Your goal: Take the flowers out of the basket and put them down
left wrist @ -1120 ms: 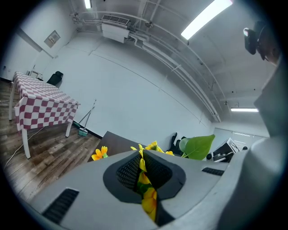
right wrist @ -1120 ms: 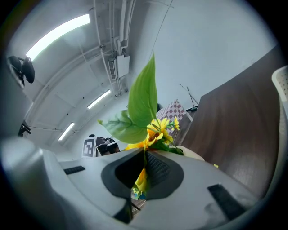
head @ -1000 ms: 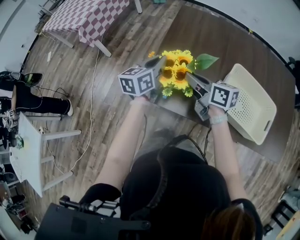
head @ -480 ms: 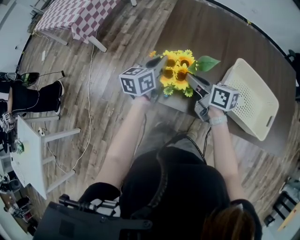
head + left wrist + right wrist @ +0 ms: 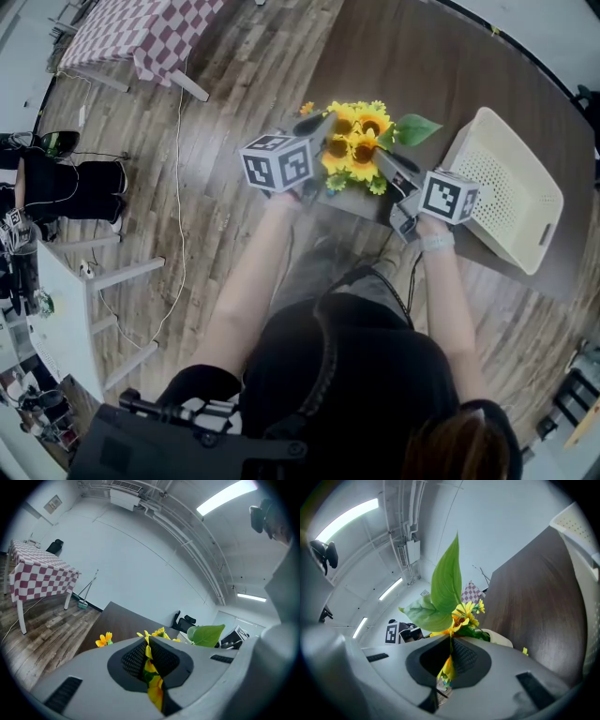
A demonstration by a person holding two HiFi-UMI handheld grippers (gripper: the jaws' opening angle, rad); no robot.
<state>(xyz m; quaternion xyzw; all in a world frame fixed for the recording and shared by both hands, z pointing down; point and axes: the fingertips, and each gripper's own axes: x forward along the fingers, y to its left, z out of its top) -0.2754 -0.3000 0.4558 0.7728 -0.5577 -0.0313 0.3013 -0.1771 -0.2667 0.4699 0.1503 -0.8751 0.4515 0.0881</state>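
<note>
A bunch of yellow sunflowers (image 5: 354, 142) with a big green leaf (image 5: 413, 129) hangs over the near edge of the dark round table (image 5: 450, 66) in the head view. Both grippers hold it from opposite sides. My left gripper (image 5: 319, 127) is shut on the flowers; yellow petals (image 5: 151, 667) are pinched between its pads. From the right, my right gripper (image 5: 384, 161) is shut on the bunch too, with a petal (image 5: 446, 667) and stem in its jaws and the leaf (image 5: 445, 585) standing above. The cream basket (image 5: 511, 202) lies on the table to the right, apart from the flowers.
A checked-cloth table (image 5: 141, 33) stands at the far left on the wood floor (image 5: 225, 112). A white stool (image 5: 70, 309) and a cable (image 5: 178, 187) are on the left. A person's legs (image 5: 66, 183) reach in from the left edge.
Both grippers and the bunch have sunk a little toward the table, keeping their grip. The camera has shifted, so the basket and checked table sit slightly elsewhere in the picture.
</note>
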